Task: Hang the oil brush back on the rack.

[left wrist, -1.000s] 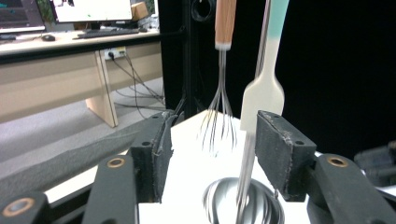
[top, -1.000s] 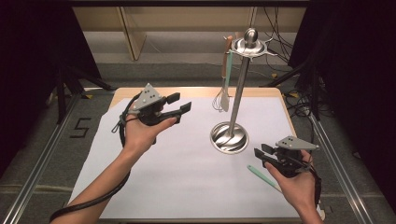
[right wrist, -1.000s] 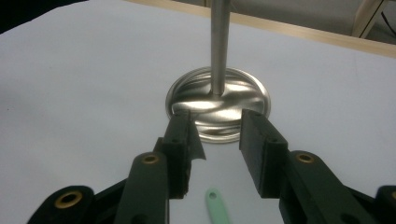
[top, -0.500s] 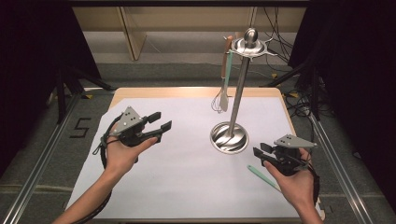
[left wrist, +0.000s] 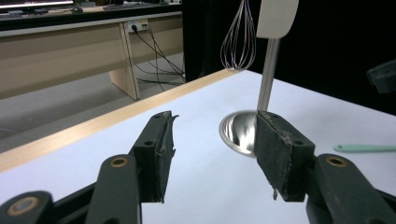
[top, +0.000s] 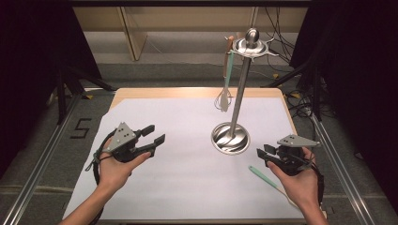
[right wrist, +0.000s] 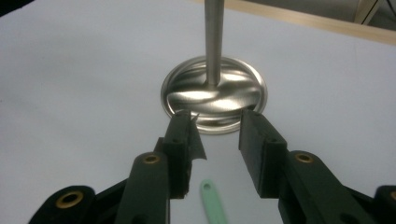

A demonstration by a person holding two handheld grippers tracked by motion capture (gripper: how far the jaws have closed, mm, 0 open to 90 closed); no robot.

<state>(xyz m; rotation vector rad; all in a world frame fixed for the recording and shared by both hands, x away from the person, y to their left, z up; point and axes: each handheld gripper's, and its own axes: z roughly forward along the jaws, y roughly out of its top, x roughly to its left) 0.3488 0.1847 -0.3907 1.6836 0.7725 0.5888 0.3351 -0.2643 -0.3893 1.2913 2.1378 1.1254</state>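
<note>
A steel utensil stand (top: 241, 89) rises from a round base (top: 230, 138) on the white table (top: 187, 178). A wire whisk (top: 223, 101) and a green-handled spatula (top: 228, 65) hang from its top hooks. A green utensil (top: 263, 177) lies flat on the table at the front right. My left gripper (top: 155, 134) hovers open and empty at the left, pointing toward the stand. My right gripper (top: 263, 152) is open and empty just right of the base, above the green utensil's handle end (right wrist: 212, 200). The base (right wrist: 215, 95) lies just beyond its jaws.
The left gripper view shows the whisk (left wrist: 239, 42), the spatula head (left wrist: 278, 18) and the green utensil (left wrist: 364, 148) ahead. The table's wooden far edge (top: 197, 92) borders a floor with cables (top: 300, 101). Metal rails (top: 42, 164) run along both sides.
My left gripper has moved left and down toward the table, still open. The right gripper and the objects have stayed where they were.
</note>
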